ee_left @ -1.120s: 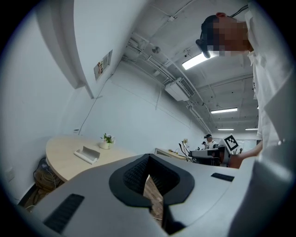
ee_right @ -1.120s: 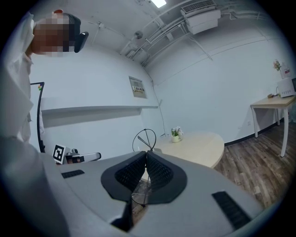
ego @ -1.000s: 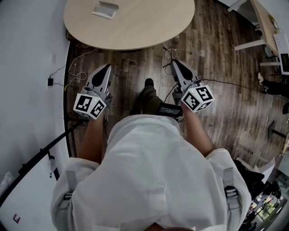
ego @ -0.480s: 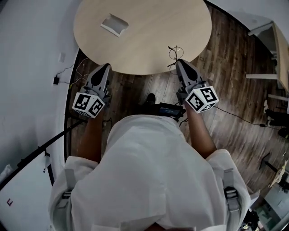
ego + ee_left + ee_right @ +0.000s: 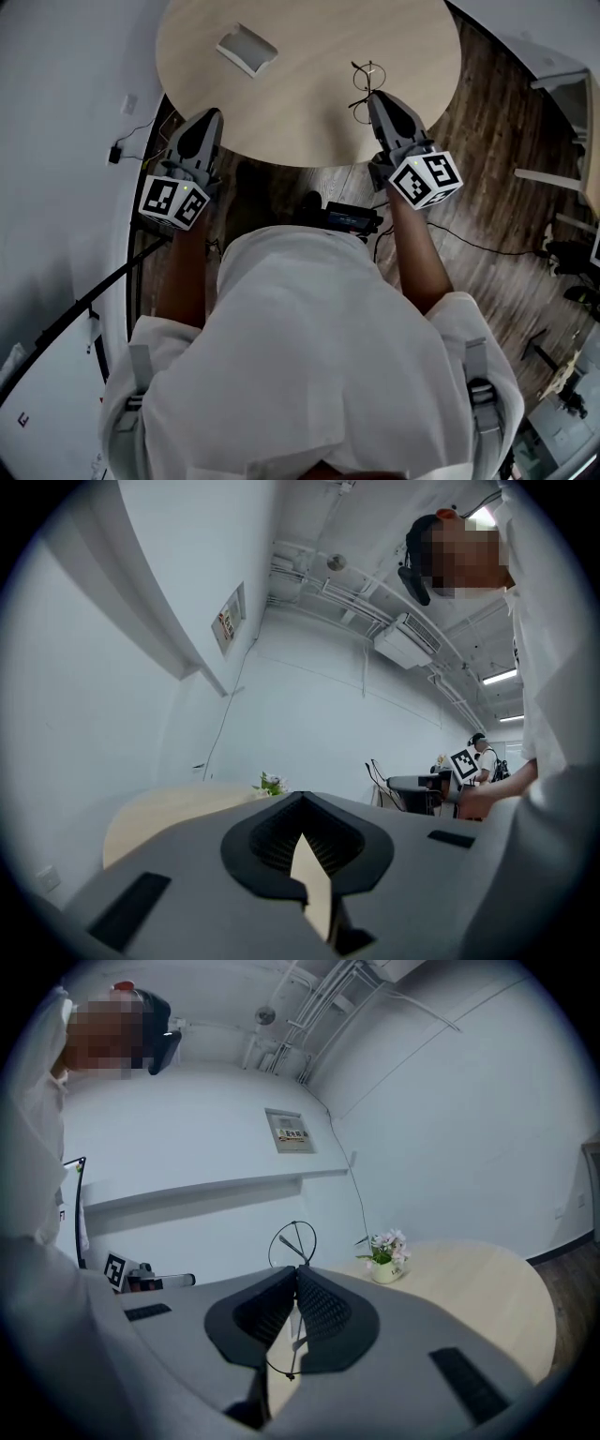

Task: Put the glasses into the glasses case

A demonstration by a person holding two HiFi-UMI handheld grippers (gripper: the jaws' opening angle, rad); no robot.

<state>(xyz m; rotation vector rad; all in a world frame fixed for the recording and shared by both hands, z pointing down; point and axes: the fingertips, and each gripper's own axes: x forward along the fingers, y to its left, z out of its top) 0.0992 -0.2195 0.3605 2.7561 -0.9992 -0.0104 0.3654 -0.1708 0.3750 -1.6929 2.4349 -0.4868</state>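
The right claw (image 5: 295, 1274) has its jaws pressed together on the thin wire glasses (image 5: 292, 1249), one round rim standing up above the tips and a loop of wire hanging below the pads. Beyond it lies a pale round surface (image 5: 469, 1288) with a small pot of flowers (image 5: 386, 1252). A panel (image 5: 289, 1131) hangs on the white wall (image 5: 450, 1129).

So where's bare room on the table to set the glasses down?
The table is bare between the case and the glasses in the right gripper, and right of the glasses. Nowhere crowded.
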